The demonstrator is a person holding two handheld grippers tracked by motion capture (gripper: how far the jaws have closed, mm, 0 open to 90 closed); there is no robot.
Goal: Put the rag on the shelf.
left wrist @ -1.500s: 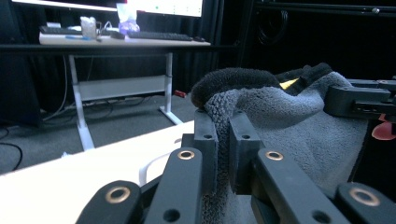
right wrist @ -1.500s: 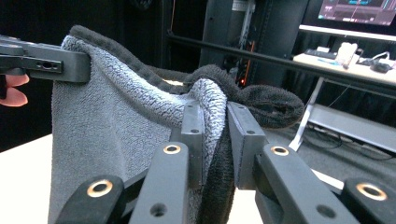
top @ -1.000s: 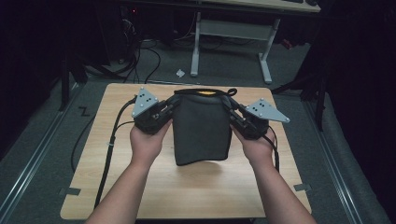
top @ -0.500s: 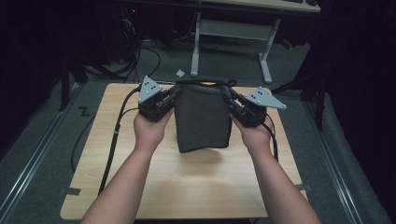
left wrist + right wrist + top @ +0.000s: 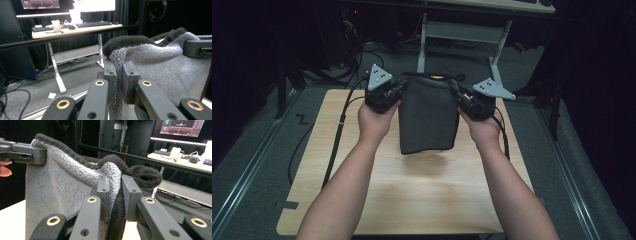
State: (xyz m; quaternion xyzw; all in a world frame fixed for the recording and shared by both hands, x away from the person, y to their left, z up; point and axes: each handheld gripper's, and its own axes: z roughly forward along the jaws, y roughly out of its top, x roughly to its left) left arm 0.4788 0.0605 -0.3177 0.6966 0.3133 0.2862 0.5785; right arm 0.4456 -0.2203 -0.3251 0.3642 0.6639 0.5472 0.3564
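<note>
A dark grey towel (image 5: 428,117) hangs above the far half of the wooden worktop (image 5: 412,200), folded double and held by its two upper corners. Its lower edge is clear of the worktop surface, and a faint shadow lies beneath it.

The left gripper (image 5: 393,94) is clamped on the towel's upper left corner. In the left gripper view, the two black jaws of the left gripper (image 5: 119,82) stand close together with the grey pile pinched between the pads (image 5: 110,77) (only the thickness of the folded fabric separates them).

The right gripper (image 5: 462,98) is clamped on the upper right corner. In the right gripper view, the jaws of the right gripper (image 5: 115,197) are likewise nearly together, with the doubled towel (image 5: 60,192) pressed between them; a dark hem rolls over the top edge.

Each gripper is carried in one hand, with the forearms entering from the near side. Black cables (image 5: 341,125) trail from the left gripper across the worktop.

Beyond the worktop stands a desk (image 5: 75,28) carrying keyboards and a monitor (image 5: 183,127).
</note>
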